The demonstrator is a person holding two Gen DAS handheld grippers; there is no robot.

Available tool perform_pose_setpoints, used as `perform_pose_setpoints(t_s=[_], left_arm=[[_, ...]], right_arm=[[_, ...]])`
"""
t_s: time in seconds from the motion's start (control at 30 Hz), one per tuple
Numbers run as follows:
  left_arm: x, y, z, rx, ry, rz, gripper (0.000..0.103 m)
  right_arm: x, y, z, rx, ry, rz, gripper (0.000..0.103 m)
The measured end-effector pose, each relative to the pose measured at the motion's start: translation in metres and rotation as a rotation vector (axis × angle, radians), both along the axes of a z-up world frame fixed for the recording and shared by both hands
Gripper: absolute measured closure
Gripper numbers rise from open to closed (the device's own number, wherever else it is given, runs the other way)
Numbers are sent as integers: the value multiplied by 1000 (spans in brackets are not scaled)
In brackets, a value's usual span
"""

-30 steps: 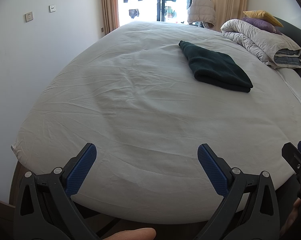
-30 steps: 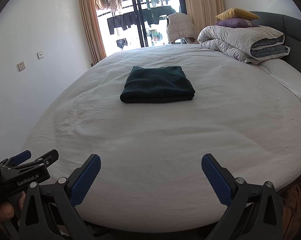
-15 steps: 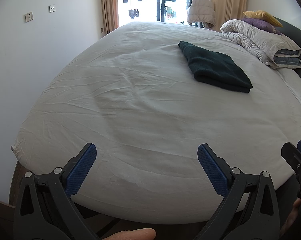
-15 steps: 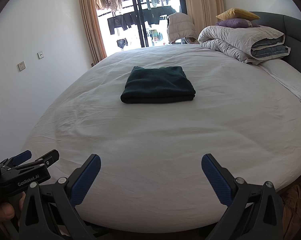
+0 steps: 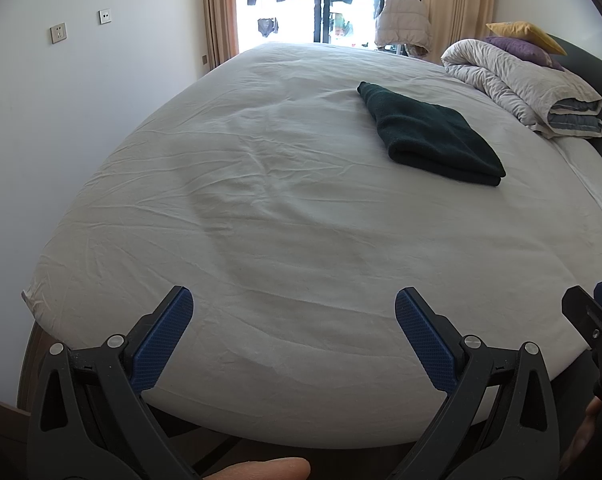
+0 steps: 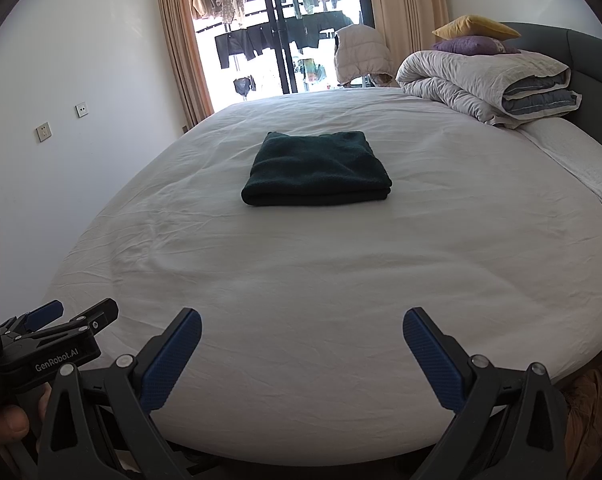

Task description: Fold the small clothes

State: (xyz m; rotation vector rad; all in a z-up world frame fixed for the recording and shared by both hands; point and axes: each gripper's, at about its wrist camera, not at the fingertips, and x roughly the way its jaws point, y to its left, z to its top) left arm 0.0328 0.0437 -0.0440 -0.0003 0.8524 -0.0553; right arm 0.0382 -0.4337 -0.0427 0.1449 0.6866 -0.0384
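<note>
A dark green garment [image 6: 317, 170] lies folded into a neat rectangle on the white bed sheet [image 6: 301, 280], near the middle of the bed. In the left wrist view the same folded garment [image 5: 433, 136] sits far ahead and to the right. My left gripper [image 5: 293, 300] hangs open over the bed's near edge, nothing between its blue pads. My right gripper [image 6: 301, 320] is open too, well short of the garment, with empty sheet between its fingers. Each gripper's body shows at the edge of the other's view.
A rolled grey duvet [image 6: 485, 84] with a purple and a yellow pillow [image 6: 475, 26] on it lies at the bed's far right, against a dark headboard [image 6: 573, 48]. A puffy jacket [image 6: 361, 56] hangs by the balcony door. A white wall [image 6: 61, 120] runs along the left.
Almost nothing differs. Both grippers stay open and hold their place at the bed's near edge, and the folded garment has not moved.
</note>
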Motion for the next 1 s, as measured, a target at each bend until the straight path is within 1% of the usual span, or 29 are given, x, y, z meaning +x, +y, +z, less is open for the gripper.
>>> perform_pose_setpoints(t_s=[1.0], left_arm=[[-2,1,3,2,-3,7,0]], right_arm=[[-1,4,-4,13,6,-13,0]])
